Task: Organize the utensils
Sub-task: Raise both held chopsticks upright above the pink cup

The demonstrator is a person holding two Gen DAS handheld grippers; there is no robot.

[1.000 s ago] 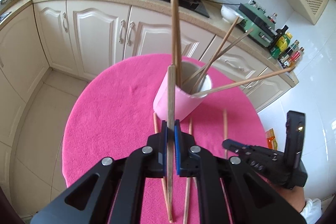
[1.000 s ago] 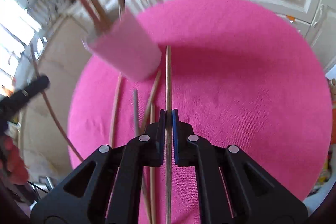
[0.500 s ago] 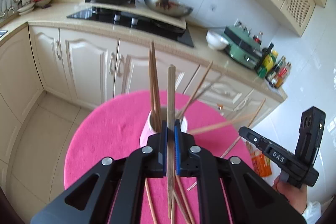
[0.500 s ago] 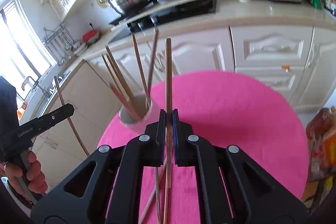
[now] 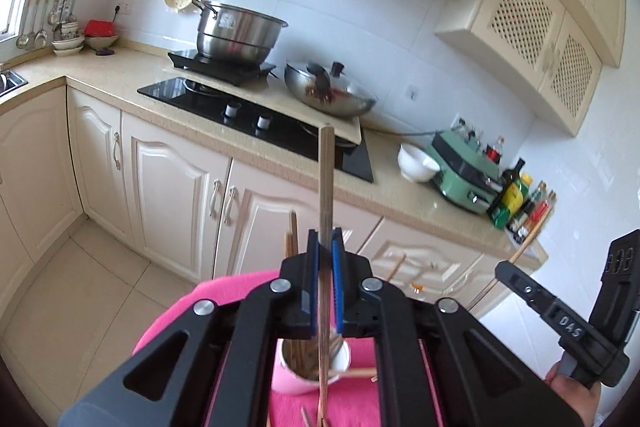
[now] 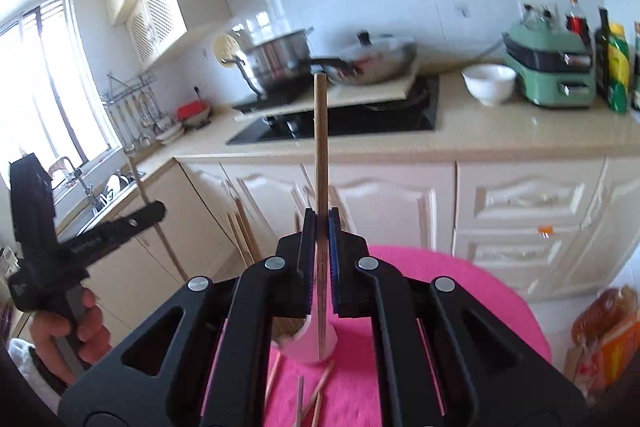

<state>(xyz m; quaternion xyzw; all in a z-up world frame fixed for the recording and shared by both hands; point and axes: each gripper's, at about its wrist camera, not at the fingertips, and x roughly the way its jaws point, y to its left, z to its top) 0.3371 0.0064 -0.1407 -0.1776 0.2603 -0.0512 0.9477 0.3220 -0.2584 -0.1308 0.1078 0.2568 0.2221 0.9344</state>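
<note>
Left wrist view: my left claw [image 5: 325,259] is pinching a light, stiff wooden chopstick [image 5: 326,179] mid-shaft, jaws nearly closed, above the pink cup [image 5: 294,379] sitting mid-table [image 5: 176,315].

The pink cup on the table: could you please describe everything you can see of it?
The pink cup is a smooth, pale pink cylinder with a white inside, open-topped and seemingly upright on the pink tablecloth. It holds several brown wooden chopsticks that lean on its rim. Both wrist views show it only partly, behind the gripper bodies. Loose chopsticks lie on the cloth beside it.
</note>
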